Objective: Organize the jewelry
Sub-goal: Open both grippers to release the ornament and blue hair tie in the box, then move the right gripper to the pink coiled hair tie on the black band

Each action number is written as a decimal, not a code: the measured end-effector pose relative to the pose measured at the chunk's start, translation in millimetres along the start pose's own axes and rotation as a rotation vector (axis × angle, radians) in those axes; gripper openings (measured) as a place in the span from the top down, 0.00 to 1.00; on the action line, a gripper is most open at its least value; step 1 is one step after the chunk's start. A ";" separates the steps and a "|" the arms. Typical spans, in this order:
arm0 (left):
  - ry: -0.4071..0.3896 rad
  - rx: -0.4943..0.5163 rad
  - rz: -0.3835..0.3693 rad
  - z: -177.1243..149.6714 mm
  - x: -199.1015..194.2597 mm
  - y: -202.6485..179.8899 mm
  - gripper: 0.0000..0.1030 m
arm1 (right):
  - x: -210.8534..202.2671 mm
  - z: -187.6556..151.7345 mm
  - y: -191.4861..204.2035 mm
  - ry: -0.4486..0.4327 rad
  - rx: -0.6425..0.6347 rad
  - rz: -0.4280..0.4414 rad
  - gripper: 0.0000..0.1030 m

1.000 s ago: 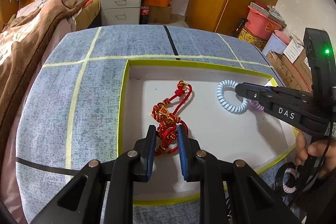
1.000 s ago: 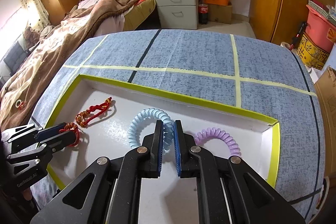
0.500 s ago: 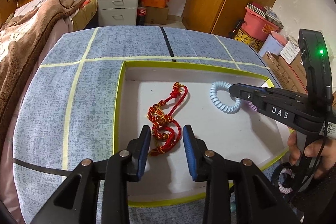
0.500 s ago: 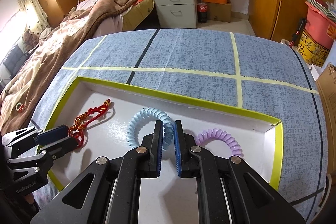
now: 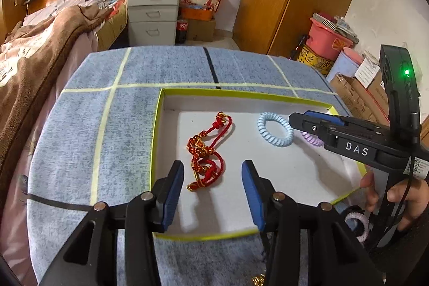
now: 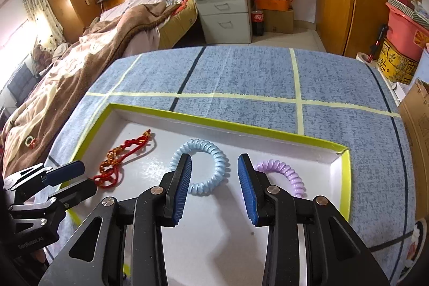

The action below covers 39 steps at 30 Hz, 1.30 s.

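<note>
Hovering both tools over the white tray, I have the left tool spread with nothing in it, its pads either side of the near end of the red beaded cord. My right tool is spread too, and empty, above the near edge of the blue coil band; the purple coil band lies just right of it. All three pieces rest on the tray floor, which sits on the blue desk. My worry is the cord: a loop could snag a pad and drag out if I lift carelessly. The purple band is mostly hidden behind my right tool in the left view. Another pale coil sits near the tray's right corner, half hidden behind my hand. Something gold at the bottom edge is cut off; I cannot tell what
</note>
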<state>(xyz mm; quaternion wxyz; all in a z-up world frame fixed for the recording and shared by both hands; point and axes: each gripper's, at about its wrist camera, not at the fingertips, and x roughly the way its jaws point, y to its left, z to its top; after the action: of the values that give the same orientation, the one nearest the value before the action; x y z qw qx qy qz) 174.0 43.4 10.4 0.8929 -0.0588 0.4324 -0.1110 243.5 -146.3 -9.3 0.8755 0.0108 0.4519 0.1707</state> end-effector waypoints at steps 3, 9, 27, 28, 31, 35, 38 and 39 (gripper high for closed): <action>-0.016 -0.018 -0.009 -4.7 -11.4 1.2 0.51 | -12.5 -5.3 0.4 -0.016 0.004 0.001 0.64; -0.049 -0.030 -0.031 -18.6 -33.9 -0.4 0.47 | -44.6 -22.7 3.1 -0.066 0.011 -0.004 0.64; -0.060 -0.057 -0.033 -77.2 -64.2 -1.1 0.46 | -109.4 -107.2 -18.5 -0.090 0.112 -0.084 0.64; -0.054 -0.048 -0.028 -80.4 -63.4 -2.9 0.46 | -109.7 -110.7 -18.0 -0.083 0.113 -0.083 0.64; -0.041 -0.042 -0.031 -85.5 -61.6 -5.7 0.46 | -110.2 -121.3 -16.6 -0.073 0.127 -0.104 0.64; -0.033 -0.041 -0.046 -89.6 -59.1 -9.5 0.46 | -107.4 -132.8 -16.3 -0.054 0.162 -0.117 0.64; -0.026 -0.033 -0.051 -92.5 -58.3 -13.1 0.46 | -104.6 -137.5 -8.1 -0.042 0.145 -0.119 0.64; -0.025 -0.032 -0.055 -93.8 -58.7 -13.8 0.46 | -103.7 -139.0 -5.6 -0.037 0.139 -0.119 0.64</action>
<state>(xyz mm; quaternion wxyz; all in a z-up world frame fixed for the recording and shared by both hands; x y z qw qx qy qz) 63.0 43.8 -0.3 0.8937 -0.0863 0.4212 -0.1280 79.3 -202.4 -10.8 0.8894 0.0480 0.4462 0.0864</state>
